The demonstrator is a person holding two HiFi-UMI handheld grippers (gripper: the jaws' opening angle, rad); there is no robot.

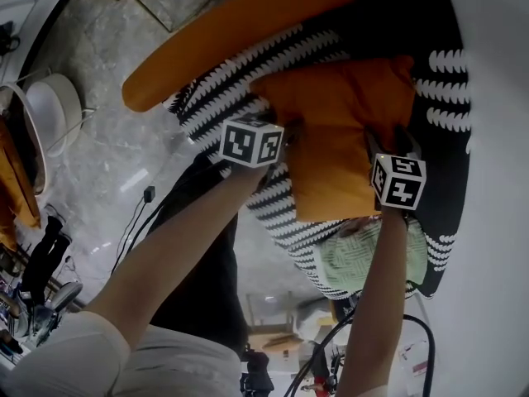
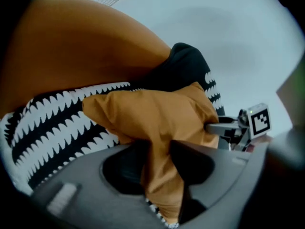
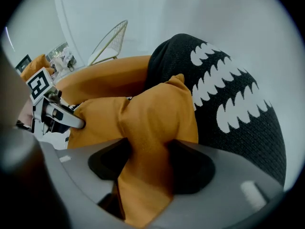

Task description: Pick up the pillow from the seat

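An orange pillow (image 1: 347, 131) lies on a chair seat covered in black cloth with white tooth-like marks (image 1: 240, 85). My left gripper (image 1: 288, 132) is shut on the pillow's left edge, and my right gripper (image 1: 385, 145) is shut on its right edge. In the left gripper view the orange cloth (image 2: 157, 113) is pinched into a fold between the jaws of the left gripper (image 2: 159, 161), with the right gripper (image 2: 224, 126) at the far side. The right gripper view shows the pillow (image 3: 152, 113) bunched in the right gripper (image 3: 145, 156), and the left gripper (image 3: 66, 120) beyond it.
An orange padded backrest (image 1: 240, 23) curves round the seat's far side. A green patterned cloth (image 1: 364, 259) lies at the seat's near edge. A white round stool (image 1: 54, 110) and a cable (image 1: 145, 197) are on the marble floor to the left. A wire chair (image 3: 112, 42) stands behind.
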